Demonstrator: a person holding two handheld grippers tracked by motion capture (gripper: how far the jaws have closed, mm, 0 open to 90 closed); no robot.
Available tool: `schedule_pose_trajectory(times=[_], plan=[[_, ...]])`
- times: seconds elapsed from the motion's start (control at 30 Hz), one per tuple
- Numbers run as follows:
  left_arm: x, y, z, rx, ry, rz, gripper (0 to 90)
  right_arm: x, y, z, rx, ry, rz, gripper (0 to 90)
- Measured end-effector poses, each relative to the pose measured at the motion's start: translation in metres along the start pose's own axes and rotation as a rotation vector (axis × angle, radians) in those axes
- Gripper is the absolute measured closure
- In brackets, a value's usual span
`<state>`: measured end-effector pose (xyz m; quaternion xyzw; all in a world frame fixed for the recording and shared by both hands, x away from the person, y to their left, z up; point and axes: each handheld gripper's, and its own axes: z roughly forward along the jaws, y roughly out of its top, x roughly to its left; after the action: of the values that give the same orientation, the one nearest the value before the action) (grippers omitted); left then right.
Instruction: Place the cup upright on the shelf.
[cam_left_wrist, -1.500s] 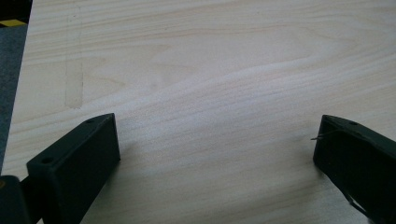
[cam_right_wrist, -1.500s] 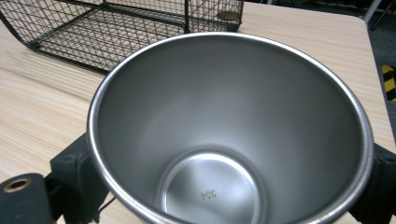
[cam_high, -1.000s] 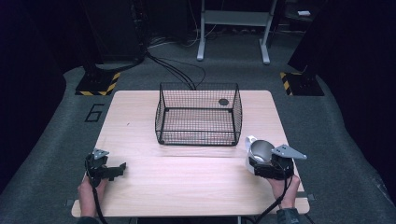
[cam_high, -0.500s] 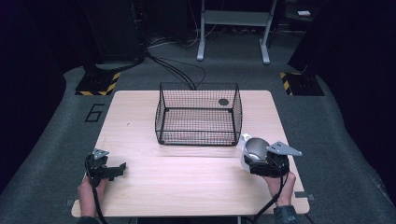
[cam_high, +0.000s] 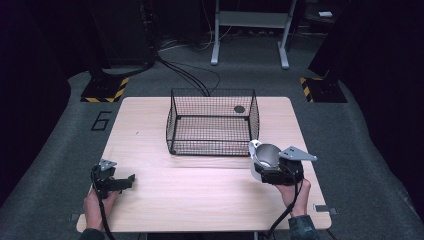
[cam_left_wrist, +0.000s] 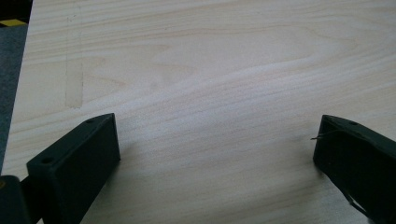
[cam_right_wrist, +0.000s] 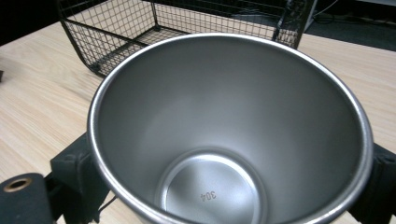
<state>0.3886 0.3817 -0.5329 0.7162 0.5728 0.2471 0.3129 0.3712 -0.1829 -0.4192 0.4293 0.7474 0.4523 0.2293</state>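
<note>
A shiny steel cup (cam_high: 263, 157) is clamped in my right gripper (cam_high: 267, 167), lifted near the front right corner of a black wire basket (cam_high: 212, 122). The right gripper view looks straight into the empty cup (cam_right_wrist: 224, 140), with "304" stamped on its bottom and a black jaw on either side of its wall. The basket (cam_right_wrist: 140, 28) rises just behind the cup there. My left gripper (cam_high: 125, 181) rests low at the table's front left, held by a hand. Its jaws (cam_left_wrist: 215, 154) stand wide apart over bare wood, nothing between them.
The light wooden table (cam_high: 150, 145) sits on grey carpet. A small dark disc (cam_high: 239, 109) lies at the basket's far right. Cables (cam_high: 185, 75), a metal stand (cam_high: 250, 35) and striped floor plates (cam_high: 105, 92) are beyond the table's far edge.
My right gripper has carried the cup a little to the left and forward, closer to the basket's front right corner. The left gripper has stayed put.
</note>
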Motion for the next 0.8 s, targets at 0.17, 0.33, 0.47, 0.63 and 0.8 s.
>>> schedule_pose_trajectory(times=[0.17,0.33,0.47,0.63,0.8], plan=[[0.002,0.001,-0.001,0.021,-0.008,0.027,0.2,0.003,0.01,0.002,-0.006,0.017,-0.005,7.3],[0.003,0.001,0.0,0.017,-0.016,0.018,0.0,0.008,0.023,0.005,-0.013,0.044,-0.009,7.3],[0.003,0.002,0.001,0.02,-0.011,0.031,0.1,0.011,0.034,0.008,-0.022,0.062,-0.015,7.3],[0.002,0.003,0.002,0.008,-0.01,0.014,0.1,0.015,0.049,0.014,-0.031,0.083,-0.021,7.3],[0.002,0.003,0.002,0.016,-0.012,0.011,0.1,0.017,0.064,0.023,-0.031,0.095,-0.026,7.3]])
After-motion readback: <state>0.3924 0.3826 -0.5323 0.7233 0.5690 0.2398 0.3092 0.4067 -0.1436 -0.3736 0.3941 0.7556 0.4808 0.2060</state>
